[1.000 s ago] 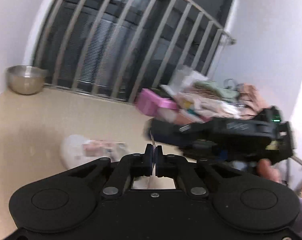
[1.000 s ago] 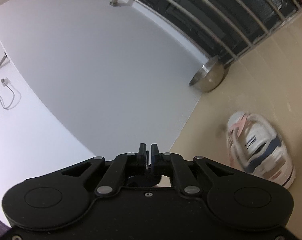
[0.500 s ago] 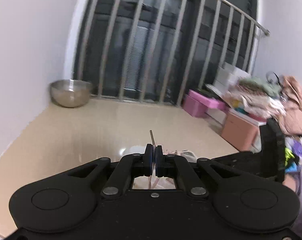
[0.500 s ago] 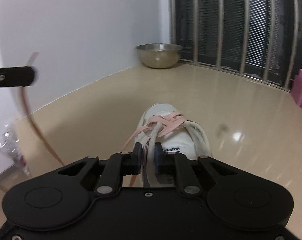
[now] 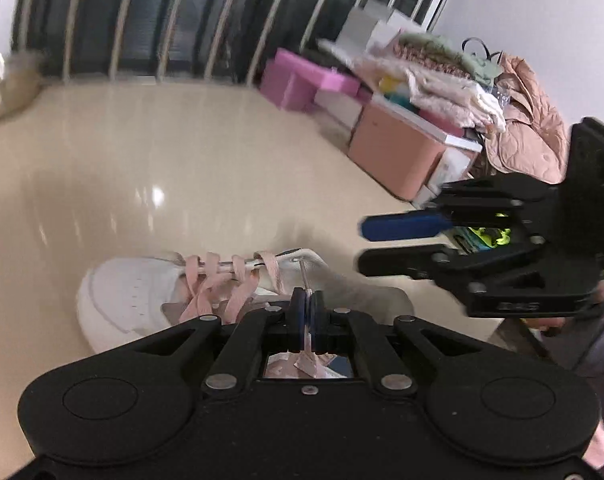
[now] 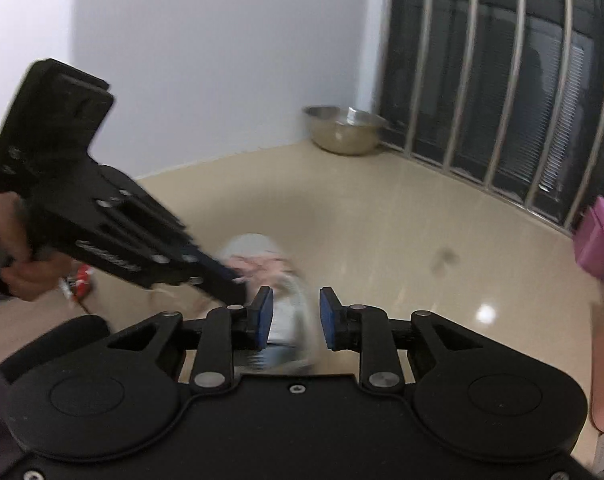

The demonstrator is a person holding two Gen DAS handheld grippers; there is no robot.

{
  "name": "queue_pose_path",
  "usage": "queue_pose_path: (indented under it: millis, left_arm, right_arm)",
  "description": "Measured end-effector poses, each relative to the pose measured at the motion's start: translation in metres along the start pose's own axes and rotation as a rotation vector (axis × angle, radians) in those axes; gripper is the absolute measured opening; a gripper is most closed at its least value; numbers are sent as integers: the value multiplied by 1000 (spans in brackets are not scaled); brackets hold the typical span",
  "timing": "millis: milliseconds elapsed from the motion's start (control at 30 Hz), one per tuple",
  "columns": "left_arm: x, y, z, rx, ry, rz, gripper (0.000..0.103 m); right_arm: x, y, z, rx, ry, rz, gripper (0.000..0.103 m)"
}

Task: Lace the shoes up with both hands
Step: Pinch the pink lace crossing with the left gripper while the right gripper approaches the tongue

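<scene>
Left wrist view: the left gripper (image 5: 306,305) pinches the pink lace (image 5: 308,362) near the white shoe (image 5: 129,296). To its right, the right gripper (image 6: 292,316) is opening, nothing clamped between its pads.

The left hand-held gripper (image 5: 306,305) now points down at the white shoe (image 5: 141,300), which half a second ago sat mostly hidden below it. The right hand-held gripper (image 6: 289,316) is opening, its jaws wider than before, and nothing is between them.

left gripper (image 5: 306,304) clamped, right gripper (image 6: 290,318) opening
</scene>
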State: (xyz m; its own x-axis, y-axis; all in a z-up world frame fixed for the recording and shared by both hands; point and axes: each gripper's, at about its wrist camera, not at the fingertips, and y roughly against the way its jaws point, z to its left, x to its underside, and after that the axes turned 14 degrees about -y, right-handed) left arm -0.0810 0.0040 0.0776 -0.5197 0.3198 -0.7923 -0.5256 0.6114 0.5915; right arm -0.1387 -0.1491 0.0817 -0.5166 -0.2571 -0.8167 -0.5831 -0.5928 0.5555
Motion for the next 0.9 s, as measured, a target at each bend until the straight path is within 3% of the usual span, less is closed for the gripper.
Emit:
queue_pose_path:
  millis: [200,300,467,600,900]
  left_arm:
    - [-1,-16,31,175,190,52,2]
    - [7,-35,38,222,285,82,2]
    - [22,-30,46,214,446,22,2]
    - [37,-25,55,255,584,-26,2]
    - [42,-35,69,293,730,-33,2]
  right_arm:
    - [-7,-33,-13,-21,-80,37,19]
    - [-5,-34,-26,-49,-147,31,17]
    - [1,-32,-36,-54,-222,7,17]
    - [6,-29,-38,-59,-253,-4,17]
    - [10,-27,-36,-46,-273,-16,17]
